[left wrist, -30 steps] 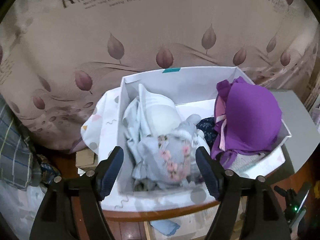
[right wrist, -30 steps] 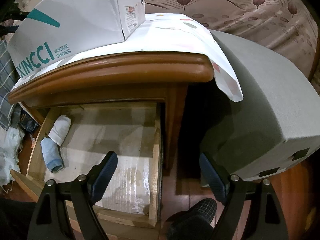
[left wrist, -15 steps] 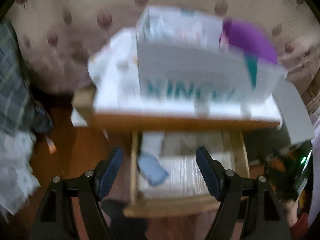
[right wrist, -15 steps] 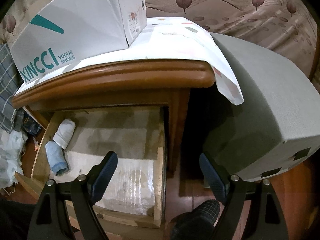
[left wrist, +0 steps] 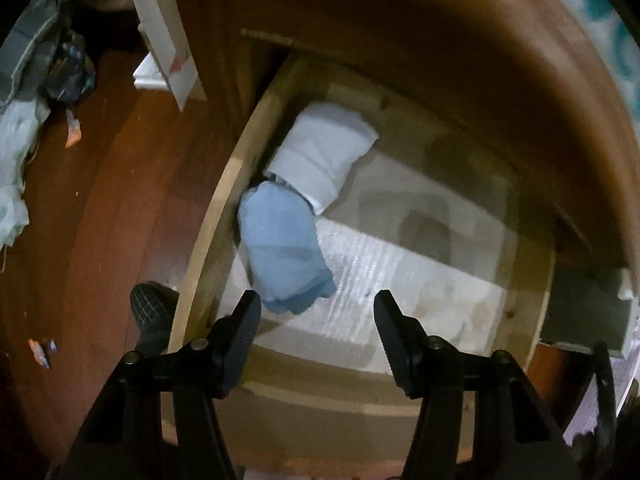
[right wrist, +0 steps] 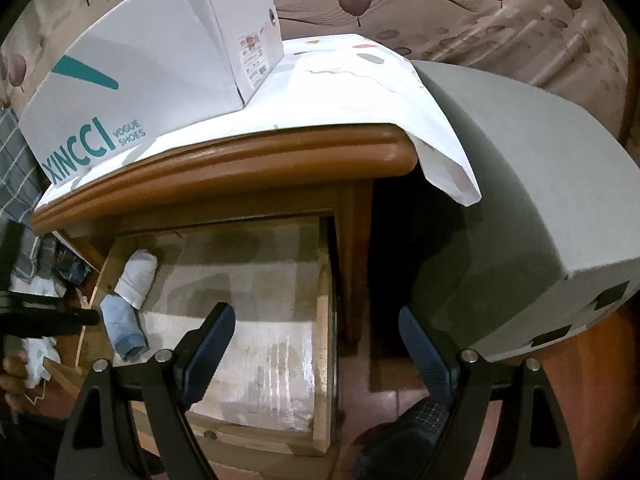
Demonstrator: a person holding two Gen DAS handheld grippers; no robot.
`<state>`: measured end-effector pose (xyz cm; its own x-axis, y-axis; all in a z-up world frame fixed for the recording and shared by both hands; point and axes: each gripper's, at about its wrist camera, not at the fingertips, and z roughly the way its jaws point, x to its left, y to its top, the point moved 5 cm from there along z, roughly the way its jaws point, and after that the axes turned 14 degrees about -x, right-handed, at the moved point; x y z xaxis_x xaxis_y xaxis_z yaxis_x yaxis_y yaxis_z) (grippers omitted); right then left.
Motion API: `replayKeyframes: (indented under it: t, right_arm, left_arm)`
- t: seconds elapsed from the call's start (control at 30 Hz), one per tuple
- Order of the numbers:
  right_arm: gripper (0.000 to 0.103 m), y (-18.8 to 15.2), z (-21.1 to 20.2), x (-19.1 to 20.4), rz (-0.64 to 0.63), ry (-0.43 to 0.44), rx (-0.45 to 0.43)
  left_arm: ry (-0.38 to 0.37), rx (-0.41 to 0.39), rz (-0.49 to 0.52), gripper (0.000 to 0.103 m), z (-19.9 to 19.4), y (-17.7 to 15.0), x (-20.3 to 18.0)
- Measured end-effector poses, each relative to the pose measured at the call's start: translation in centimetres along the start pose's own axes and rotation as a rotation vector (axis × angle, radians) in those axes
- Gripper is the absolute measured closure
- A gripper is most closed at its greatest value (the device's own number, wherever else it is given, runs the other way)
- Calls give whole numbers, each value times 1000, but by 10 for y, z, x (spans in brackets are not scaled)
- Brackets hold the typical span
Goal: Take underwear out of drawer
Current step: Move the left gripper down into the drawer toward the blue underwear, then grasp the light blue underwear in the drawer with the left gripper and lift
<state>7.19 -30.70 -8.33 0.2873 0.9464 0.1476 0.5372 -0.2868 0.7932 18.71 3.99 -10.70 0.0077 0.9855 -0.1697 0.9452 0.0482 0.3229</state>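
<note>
Left gripper (left wrist: 316,308) now down at the open drawer (left wrist: 208,236); one second back aimed into the shoe box on top, half a second back mid-swing and blurred. Jaws wide apart, nothing between them, tips just short of the blue rolled underwear (left wrist: 284,248). White rolled underwear (left wrist: 324,156) touching the blue roll's far end; both against the drawer's left wall. Rest of drawer floor bare liner.

Judgement: approach phase done, blue roll is the nearer target; grasp not yet made.

Right gripper (right wrist: 312,336) barely shifted over the second, jaws spread, empty, hovering over the drawer's front right corner. Same rolls seen at blue (right wrist: 122,326) and white (right wrist: 136,280).

Legible: shoe box (right wrist: 160,64) on the wooden nightstand (right wrist: 240,160) reads "XINCCI VOGUE SHOES", teal. Side sticker too small to read. Wall print partly legible, an "R" only.
</note>
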Motion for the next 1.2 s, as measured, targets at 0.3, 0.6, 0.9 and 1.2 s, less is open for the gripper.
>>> replayKeyframes:
  t: [0.3, 0.6, 0.9, 1.2]
  right_arm:
    - [17, 1, 0, 0, 31, 29, 10]
    - [17, 1, 0, -1, 58, 45, 19]
    - [17, -1, 1, -2, 67, 47, 33]
    - [17, -3, 2, -2, 84, 49, 46]
  left_arm:
    - [39, 92, -65, 49, 40, -2, -4]
    - [124, 104, -157, 48, 57, 5, 4]
    - [208, 156, -218, 53, 76, -6, 15]
    - [211, 176, -152, 65, 75, -7, 1]
